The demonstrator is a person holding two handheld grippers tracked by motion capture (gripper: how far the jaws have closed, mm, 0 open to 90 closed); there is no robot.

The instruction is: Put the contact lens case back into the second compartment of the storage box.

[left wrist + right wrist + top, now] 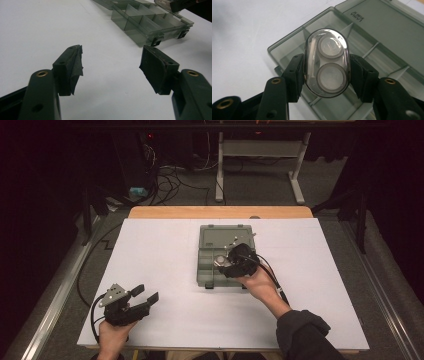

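Right tool (325,72) grips a clear oval case (326,62) with two round wells.

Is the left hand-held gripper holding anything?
No, the left hand-held gripper has its jaws wide apart with only the bare white table between them.

My bench (165,270) carries a white sheet over nearly its whole top; a strip of bare wood (220,212) shows along the far edge. Beyond that edge, grey carpet floor (260,190). On it, well behind the bench, a white metal frame (260,150) on two legs with flat feet. Left of the frame, loose cables (170,182) tangled on the carpet. Metal rails (55,295) flank the bench on both sides. Room beyond is dark; light falls mostly on the sheet.
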